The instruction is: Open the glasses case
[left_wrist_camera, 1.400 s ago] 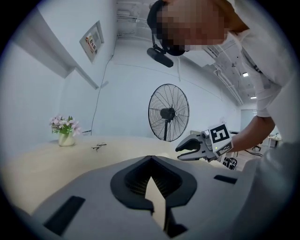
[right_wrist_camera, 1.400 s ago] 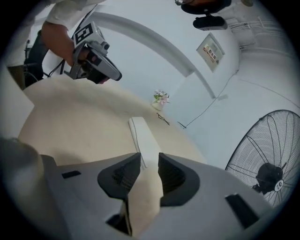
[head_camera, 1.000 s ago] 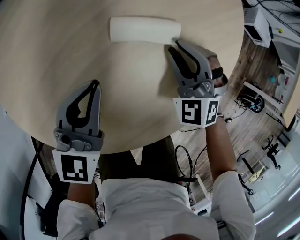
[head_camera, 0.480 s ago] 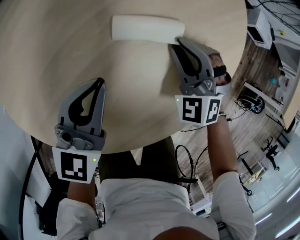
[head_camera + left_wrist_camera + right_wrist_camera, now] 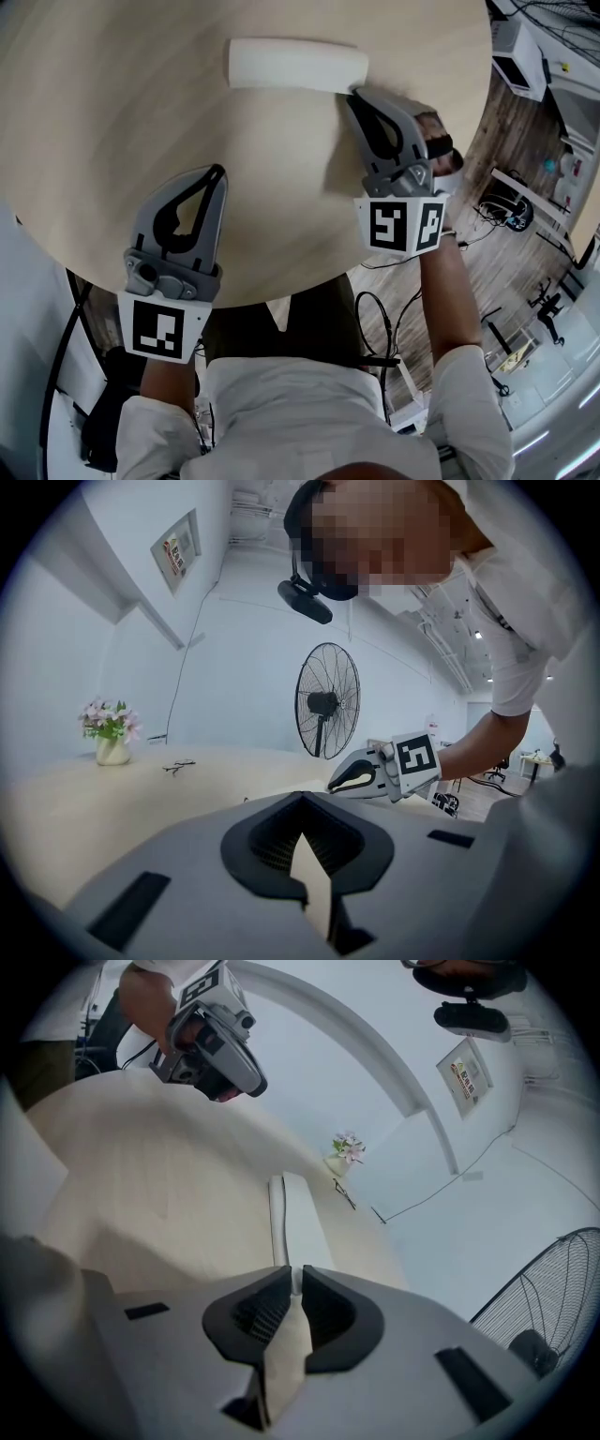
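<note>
The glasses case [image 5: 298, 66] lies shut on the desk [image 5: 112, 112], towards the far edge and a little right of the middle, with its long side running left to right. The task looks to be at the approach: the lid is not yet lifted.

The right gripper [image 5: 354, 92] has its tips at the near right corner of the case. In the right gripper view its jaws [image 5: 293, 1271] are drawn together to a thin slit with nothing seen clamped between them, and the case [image 5: 295, 1218] stretches away straight ahead of the tips. The left gripper [image 5: 217, 172] is over the near left part of the desk, well apart from the case. Its jaws [image 5: 302, 797] meet at the tips and hold nothing.

The next move probably calls for one gripper to steady the body of the case while the other works a tip into the seam and lifts the lid. A smooth, light case could slide across the desk if it is pushed from one side only.

From above, the seam and any hinge or catch cannot be made out. In the right gripper view, a dark line along the left side of the case may be the seam. Whether the right tips touch the case or stop just beside it cannot be told. What the case holds is hidden.
</note>
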Demonstrator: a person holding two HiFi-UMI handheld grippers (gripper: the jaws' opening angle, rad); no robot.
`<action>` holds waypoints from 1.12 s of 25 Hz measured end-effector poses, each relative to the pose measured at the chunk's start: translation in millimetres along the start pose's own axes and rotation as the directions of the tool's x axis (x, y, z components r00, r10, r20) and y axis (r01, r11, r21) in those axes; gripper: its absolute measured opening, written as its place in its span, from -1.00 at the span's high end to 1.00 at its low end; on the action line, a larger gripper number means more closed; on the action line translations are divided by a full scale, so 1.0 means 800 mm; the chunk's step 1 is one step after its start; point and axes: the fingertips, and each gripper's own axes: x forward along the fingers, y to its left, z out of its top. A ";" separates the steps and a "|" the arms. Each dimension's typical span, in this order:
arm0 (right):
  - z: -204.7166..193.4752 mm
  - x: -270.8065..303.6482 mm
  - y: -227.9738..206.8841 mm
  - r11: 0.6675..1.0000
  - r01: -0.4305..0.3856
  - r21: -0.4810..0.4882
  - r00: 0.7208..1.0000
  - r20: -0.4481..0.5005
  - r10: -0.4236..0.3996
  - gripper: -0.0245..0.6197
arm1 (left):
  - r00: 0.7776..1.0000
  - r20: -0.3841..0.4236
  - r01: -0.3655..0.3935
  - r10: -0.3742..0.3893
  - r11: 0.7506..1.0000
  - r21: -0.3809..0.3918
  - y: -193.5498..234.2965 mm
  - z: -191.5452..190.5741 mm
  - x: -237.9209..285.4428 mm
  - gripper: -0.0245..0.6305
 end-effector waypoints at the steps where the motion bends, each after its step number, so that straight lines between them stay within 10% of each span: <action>1: 0.001 -0.001 -0.002 1.000 -0.001 -0.001 1.000 0.003 0.001 0.77 | 1.000 0.000 -0.002 0.002 1.000 -0.002 0.000 0.000 0.000 0.88; 14: 0.016 -0.004 -0.042 0.995 -0.031 0.091 0.998 0.053 0.026 0.80 | 1.000 -0.001 -0.012 0.012 1.000 0.004 0.010 0.000 -0.006 0.88; 23: 0.011 0.016 -0.085 0.915 -0.093 0.392 0.991 0.128 0.046 0.80 | 0.999 -0.038 -0.026 0.026 1.000 0.001 0.016 -0.009 -0.007 0.88; 28: 0.007 0.035 -0.104 0.913 -0.160 0.375 0.982 0.152 0.109 0.80 | 0.999 -0.040 -0.035 0.034 0.999 -0.004 0.016 -0.009 -0.007 0.88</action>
